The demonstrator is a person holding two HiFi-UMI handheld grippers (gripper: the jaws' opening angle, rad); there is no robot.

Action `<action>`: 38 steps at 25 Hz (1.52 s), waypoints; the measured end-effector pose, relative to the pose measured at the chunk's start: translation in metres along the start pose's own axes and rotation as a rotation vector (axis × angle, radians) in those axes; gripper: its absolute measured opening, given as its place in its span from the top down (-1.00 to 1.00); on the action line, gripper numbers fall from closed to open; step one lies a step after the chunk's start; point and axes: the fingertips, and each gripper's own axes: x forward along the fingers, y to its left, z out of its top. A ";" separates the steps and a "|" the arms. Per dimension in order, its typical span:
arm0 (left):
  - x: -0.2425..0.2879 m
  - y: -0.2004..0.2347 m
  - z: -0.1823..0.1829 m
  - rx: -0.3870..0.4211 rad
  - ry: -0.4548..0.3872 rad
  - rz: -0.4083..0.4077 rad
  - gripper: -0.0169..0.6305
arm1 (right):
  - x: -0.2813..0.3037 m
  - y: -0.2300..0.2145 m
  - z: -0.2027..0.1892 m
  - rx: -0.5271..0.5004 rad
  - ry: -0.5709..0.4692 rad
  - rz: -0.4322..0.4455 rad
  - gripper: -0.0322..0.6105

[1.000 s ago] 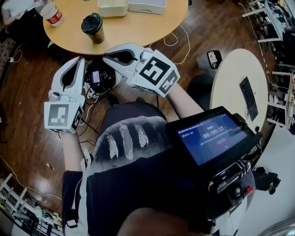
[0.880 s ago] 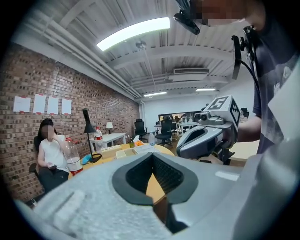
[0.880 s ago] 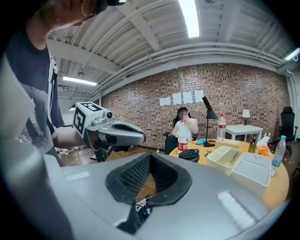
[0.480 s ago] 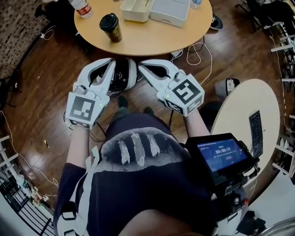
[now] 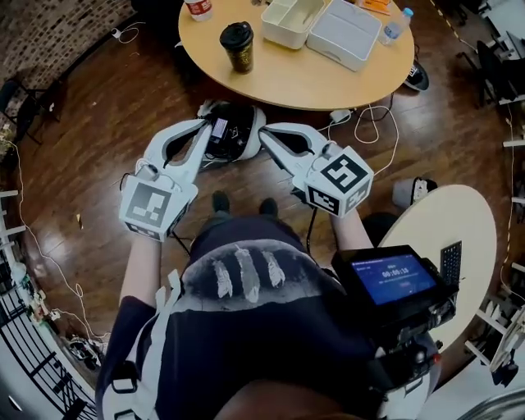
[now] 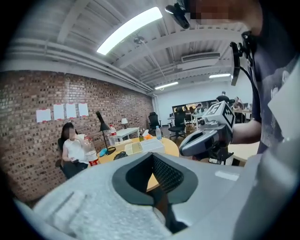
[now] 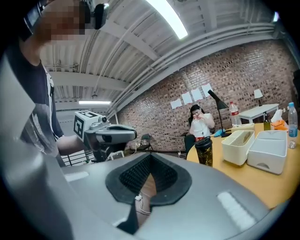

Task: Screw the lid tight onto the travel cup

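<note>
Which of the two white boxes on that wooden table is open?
The white box nearer the dark travel cup: its hollow inside shows. The other box beside it has a flat lid on.

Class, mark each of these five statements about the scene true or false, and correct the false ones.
1. The travel cup stands on the round wooden table. True.
2. The left gripper grips the cup. False: its jaws are shut on nothing, above the floor, apart from the cup.
3. The right gripper has its jaws together. True.
4. The cup's top is bare. False: a black lid sits on it.
5. Two white containers share the cup's table. True.
</note>
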 end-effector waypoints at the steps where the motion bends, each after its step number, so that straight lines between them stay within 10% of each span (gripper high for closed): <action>1: -0.004 0.002 0.003 -0.034 -0.014 0.003 0.95 | 0.003 0.003 0.003 -0.006 0.003 0.009 0.88; 17: -0.140 0.083 -0.053 -0.108 -0.076 0.120 0.95 | 0.124 0.128 0.029 -0.238 0.066 0.136 0.88; 38: -0.150 0.051 -0.095 -0.140 -0.154 -0.185 0.95 | 0.111 0.179 0.007 -0.249 0.115 -0.154 0.88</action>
